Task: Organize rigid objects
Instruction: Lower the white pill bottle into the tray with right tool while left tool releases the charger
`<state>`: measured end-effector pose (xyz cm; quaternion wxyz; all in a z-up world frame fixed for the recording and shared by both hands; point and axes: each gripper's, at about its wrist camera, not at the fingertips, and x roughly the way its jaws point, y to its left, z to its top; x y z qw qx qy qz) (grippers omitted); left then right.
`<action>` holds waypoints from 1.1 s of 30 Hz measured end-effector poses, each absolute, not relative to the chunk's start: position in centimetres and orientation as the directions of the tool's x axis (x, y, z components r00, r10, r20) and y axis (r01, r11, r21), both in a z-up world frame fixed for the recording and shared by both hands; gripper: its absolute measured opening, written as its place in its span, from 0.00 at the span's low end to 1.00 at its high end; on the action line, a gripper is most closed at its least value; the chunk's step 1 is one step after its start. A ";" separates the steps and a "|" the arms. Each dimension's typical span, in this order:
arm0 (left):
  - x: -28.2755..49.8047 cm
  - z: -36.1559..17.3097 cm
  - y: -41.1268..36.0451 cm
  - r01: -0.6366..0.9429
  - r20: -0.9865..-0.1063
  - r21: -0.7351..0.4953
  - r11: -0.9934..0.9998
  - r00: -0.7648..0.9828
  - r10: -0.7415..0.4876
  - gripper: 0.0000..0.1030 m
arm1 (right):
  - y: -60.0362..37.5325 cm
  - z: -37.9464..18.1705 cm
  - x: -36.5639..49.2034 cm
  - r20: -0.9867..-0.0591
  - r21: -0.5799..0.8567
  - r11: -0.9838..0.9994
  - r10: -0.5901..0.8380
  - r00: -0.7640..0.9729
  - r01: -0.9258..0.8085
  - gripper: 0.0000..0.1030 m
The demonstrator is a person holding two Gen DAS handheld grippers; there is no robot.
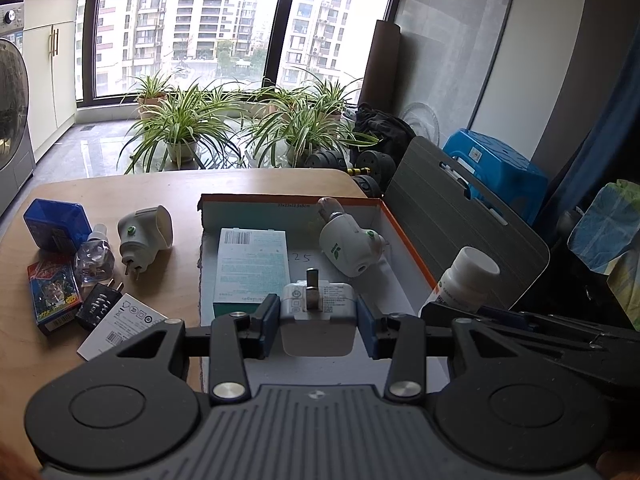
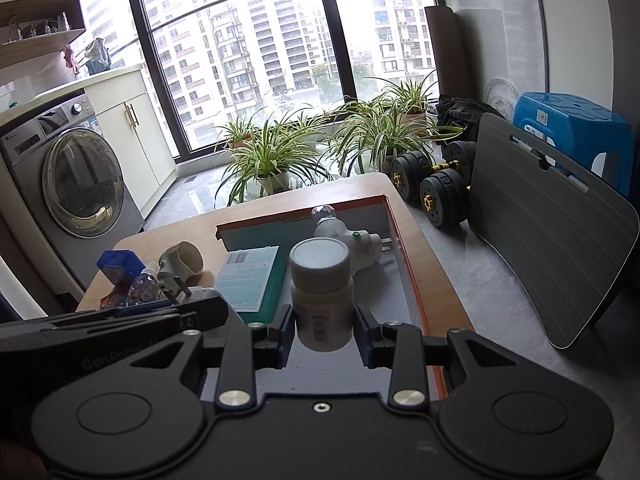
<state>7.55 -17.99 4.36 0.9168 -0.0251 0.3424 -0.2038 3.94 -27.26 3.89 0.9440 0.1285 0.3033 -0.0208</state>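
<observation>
My left gripper [image 1: 318,320] is shut on a white plug adapter [image 1: 318,316], prongs up, held over the open orange-edged box [image 1: 404,236]. My right gripper [image 2: 324,328] is shut on a white pill bottle [image 2: 322,292] over the same box [image 2: 404,264]; the bottle also shows in the left wrist view [image 1: 464,280]. Inside the box lie a teal-and-white carton [image 1: 250,268] and a white plug-in vaporizer [image 1: 352,246]. Left of the box on the wooden table [image 1: 168,188] sit another white vaporizer [image 1: 144,236], a small clear bottle [image 1: 94,254], a black plug [image 1: 98,306], a blue box [image 1: 56,222], a red card pack [image 1: 54,294] and a white carton [image 1: 120,324].
A grey lap board [image 1: 460,236] leans by the table's right side, with dumbbells [image 2: 432,188] and a blue stool [image 2: 572,128] beyond. Potted plants [image 1: 184,128] line the window. A washing machine [image 2: 76,176] stands at the left.
</observation>
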 end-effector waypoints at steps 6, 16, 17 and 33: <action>7.5 4.4 -18.0 0.356 -0.618 -0.186 0.916 0.682 -0.391 0.41 | -27.0 3.7 3.9 -0.579 0.230 0.966 0.039 0.815 0.116 0.39; 7.6 4.2 -18.0 0.355 -0.621 -0.184 0.916 0.681 -0.389 0.41 | -27.0 3.7 4.0 -0.581 0.230 0.966 0.040 0.813 0.116 0.39; 7.6 4.2 -18.0 0.355 -0.621 -0.184 0.916 0.681 -0.389 0.41 | -27.0 3.7 4.0 -0.581 0.229 0.966 0.040 0.813 0.116 0.39; 8.0 3.7 -18.0 0.357 -0.629 -0.180 0.917 0.675 -0.386 0.41 | -26.8 3.3 4.1 -0.584 0.228 0.967 0.041 0.811 0.116 0.39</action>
